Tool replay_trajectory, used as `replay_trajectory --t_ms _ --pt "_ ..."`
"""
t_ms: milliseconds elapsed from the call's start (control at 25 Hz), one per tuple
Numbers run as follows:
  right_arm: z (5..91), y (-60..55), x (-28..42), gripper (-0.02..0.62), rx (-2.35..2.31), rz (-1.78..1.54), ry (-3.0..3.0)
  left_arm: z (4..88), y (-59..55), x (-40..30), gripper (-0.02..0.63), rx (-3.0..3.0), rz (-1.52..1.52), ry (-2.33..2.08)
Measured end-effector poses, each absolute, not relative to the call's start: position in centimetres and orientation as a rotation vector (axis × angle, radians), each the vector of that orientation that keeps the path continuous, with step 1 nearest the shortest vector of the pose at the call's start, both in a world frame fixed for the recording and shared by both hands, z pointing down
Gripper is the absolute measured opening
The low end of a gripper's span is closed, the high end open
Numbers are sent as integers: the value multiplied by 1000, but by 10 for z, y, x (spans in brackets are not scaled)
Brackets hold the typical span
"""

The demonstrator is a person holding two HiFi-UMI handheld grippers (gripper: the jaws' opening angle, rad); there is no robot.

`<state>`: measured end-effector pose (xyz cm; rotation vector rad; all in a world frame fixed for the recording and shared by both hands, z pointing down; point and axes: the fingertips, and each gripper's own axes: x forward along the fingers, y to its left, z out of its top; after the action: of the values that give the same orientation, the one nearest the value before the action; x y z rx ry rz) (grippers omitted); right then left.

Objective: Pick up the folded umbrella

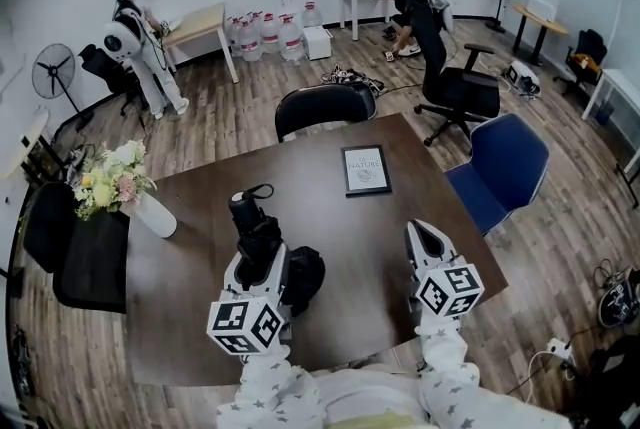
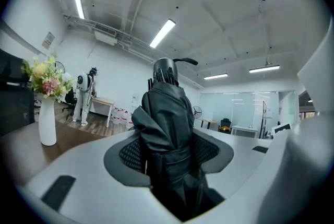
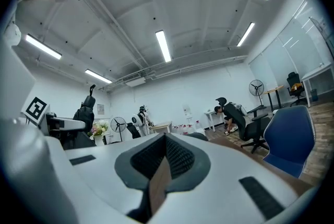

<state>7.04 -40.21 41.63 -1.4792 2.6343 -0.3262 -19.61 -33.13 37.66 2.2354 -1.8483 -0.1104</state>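
My left gripper (image 1: 262, 259) is shut on the black folded umbrella (image 1: 258, 235) over the near left part of the brown table (image 1: 330, 217). In the left gripper view the umbrella (image 2: 167, 118) fills the gap between the pads (image 2: 130, 152). Its handle end with a wrist strap (image 2: 180, 61) sticks out beyond the left gripper (image 2: 168, 151). The right gripper (image 1: 422, 231) hovers over the near right part of the table, an arm's width from the umbrella. In the right gripper view the right gripper (image 3: 166, 140) has its jaws shut with nothing held.
A white vase of flowers (image 1: 150, 213) stands at the table's left edge and a framed sign (image 1: 366, 169) lies near its far side. A black chair (image 1: 325, 107), a blue chair (image 1: 505, 167) and a dark chair (image 1: 85, 257) ring the table. People work at the back.
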Motion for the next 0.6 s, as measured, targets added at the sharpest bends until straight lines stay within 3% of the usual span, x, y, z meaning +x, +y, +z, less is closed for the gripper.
replay_trajectory --t_ms 600 --pt "408 -403 73 21 -1483 -266 2621 360 -324 -207 241 2241 -190 -1912"
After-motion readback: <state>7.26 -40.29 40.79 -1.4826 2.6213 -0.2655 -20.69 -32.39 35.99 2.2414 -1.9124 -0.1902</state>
